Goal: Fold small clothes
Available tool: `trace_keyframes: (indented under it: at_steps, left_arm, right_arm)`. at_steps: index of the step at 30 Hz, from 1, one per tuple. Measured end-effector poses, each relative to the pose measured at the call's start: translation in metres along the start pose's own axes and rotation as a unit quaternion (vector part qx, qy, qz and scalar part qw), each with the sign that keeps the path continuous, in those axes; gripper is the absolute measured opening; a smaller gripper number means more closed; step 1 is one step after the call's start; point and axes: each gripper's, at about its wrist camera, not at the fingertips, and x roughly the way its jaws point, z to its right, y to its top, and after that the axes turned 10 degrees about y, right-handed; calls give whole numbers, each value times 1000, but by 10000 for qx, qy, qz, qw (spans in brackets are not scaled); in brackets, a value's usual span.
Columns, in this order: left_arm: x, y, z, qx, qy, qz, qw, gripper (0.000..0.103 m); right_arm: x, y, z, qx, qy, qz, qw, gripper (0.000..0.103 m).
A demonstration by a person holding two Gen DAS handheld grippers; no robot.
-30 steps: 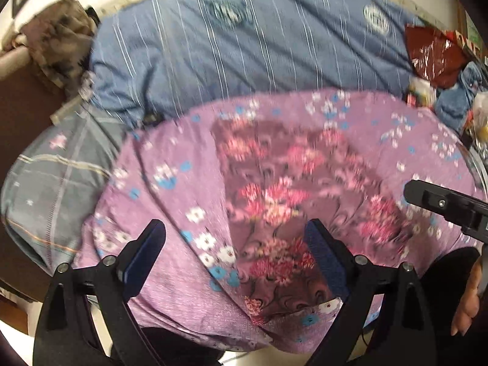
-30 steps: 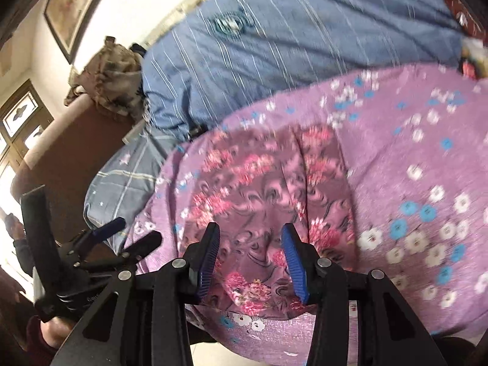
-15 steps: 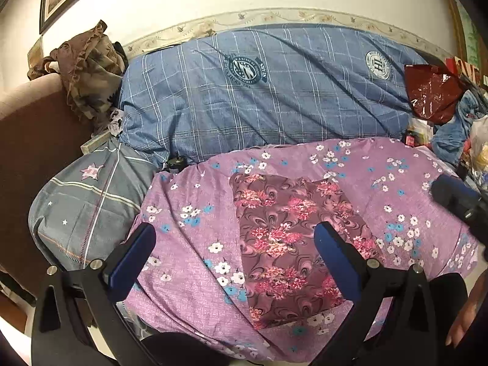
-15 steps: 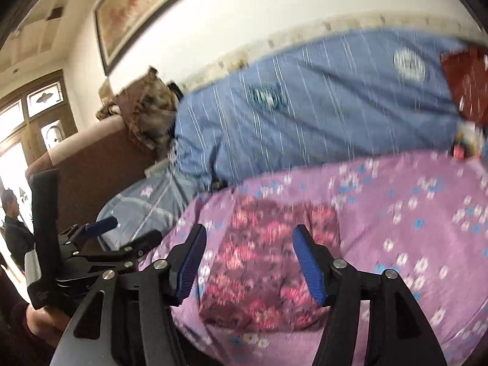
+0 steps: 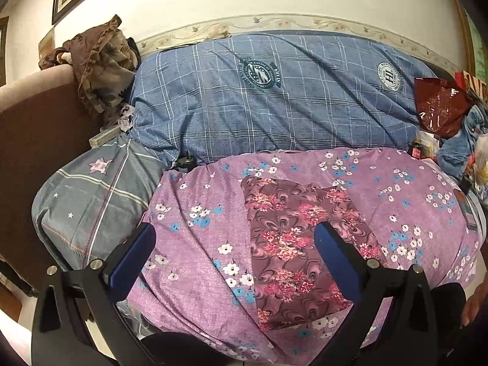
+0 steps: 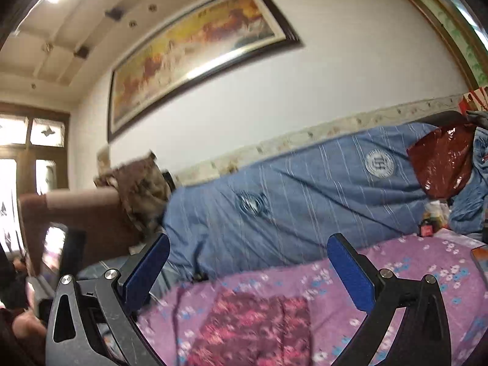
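Observation:
A maroon cloth with pink flowers (image 5: 292, 244) lies folded into a flat rectangle on the purple flowered spread (image 5: 198, 201). My left gripper (image 5: 235, 231) hovers above it, wide open, with nothing between its blue pads. The right wrist view points level at the wall, and the folded cloth (image 6: 253, 329) shows blurred at the bottom on the spread (image 6: 411, 274). My right gripper (image 6: 248, 241) is raised clear of the cloth, its jaws opening, and nothing sits between them.
A blue checked quilt (image 5: 274, 106) runs along the wall behind the spread. A grey pillow (image 5: 91, 201) and a brown cloth (image 5: 100, 58) on the sofa arm lie at the left. A red bag (image 5: 439, 106) and clutter crowd the right. A hand (image 5: 472, 305) shows at the lower right.
Both grippers have lifted up and back from the folded cloth. The right gripper's jaws have widened and it has tipped up toward the wall. The cloth stays flat.

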Motion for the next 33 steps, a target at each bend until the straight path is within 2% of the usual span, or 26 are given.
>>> trace_keyframes:
  at_steps: [3,5,8,16,26,29,33]
  left_arm:
    - [5,-2,-2,-59,64,-65,9999,103]
    - [10,-4,-4,-82,89,-133,9998,103]
    - [17,-7,-5,-126,90,-241,9996,103]
    - [42,-19,-6,-115,55,-528,9985,103]
    - [77,-31,-2,-48,71,-913,9958,103]
    - [83,-31,-2,-48,72,-937,9956,103]
    - [92,-33,3,-21,3,-984,9951,103]
  right_arm:
    - [22,-12,1,12,-110,-786,9968,103]
    - [39,-23,1,52,-223,-1399,9899,103]
    - [55,-39,4,181,-224,-1896,9814,103]
    - [77,-68,19,498,-311,-2575,9645,103]
    - [103,-92,43,1232,-163,-3220,9386,103]
    - [107,-95,51,1523,-69,-3277,9324,103]
    - [106,-94,61,1696,-42,-3186,9326,103]
